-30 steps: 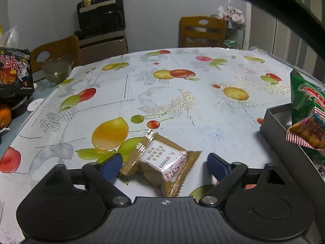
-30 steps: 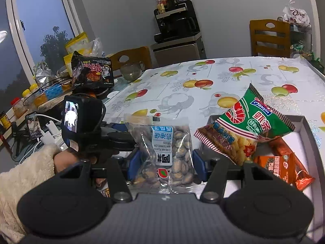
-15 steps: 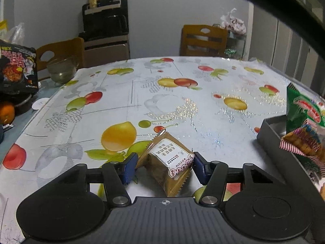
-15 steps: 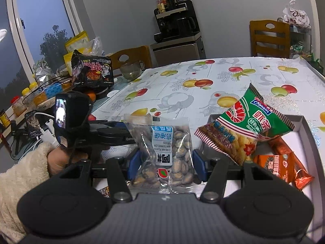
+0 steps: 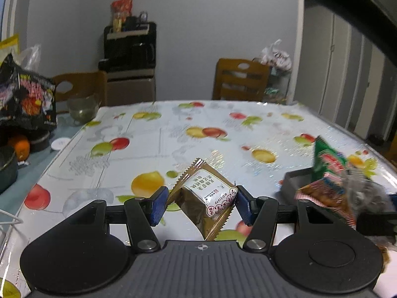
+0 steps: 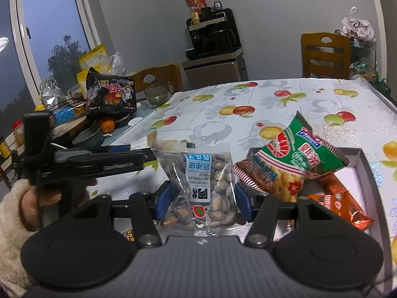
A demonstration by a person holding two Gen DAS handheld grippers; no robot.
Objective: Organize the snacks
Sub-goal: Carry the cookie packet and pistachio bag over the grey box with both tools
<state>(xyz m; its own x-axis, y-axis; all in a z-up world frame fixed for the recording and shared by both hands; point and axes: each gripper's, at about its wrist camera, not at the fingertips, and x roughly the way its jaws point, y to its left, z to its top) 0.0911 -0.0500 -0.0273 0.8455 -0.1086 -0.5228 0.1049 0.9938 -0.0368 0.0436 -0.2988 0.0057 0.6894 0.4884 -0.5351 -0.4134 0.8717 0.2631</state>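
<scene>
My left gripper (image 5: 199,204) is shut on a small brown-gold snack packet (image 5: 204,198) with a white label, held tilted a little above the fruit-print tablecloth (image 5: 173,134). In the right wrist view my right gripper (image 6: 202,204) is shut on a clear bag of watermelon seeds (image 6: 198,188), held upright beside the grey box (image 6: 359,154). In that box a green prawn-cracker bag (image 6: 295,154) leans on the near-left rim, with orange wrapped snacks (image 6: 342,203) behind it. The left gripper's black body (image 6: 94,161) shows at the left, held by a hand in a fluffy sleeve (image 6: 15,213).
A black instant-noodle pack (image 6: 111,94), a glass bowl (image 6: 158,94), an orange (image 6: 106,125) and jars crowd the table's left side. Wooden chairs (image 6: 325,54) stand behind the table. The grey box (image 5: 295,181) and cracker bag (image 5: 327,164) lie right of my left gripper.
My left gripper closed on the brown packet, then lifted it off the tablecloth and moved right toward the box. The right gripper kept still with the seed bag.
</scene>
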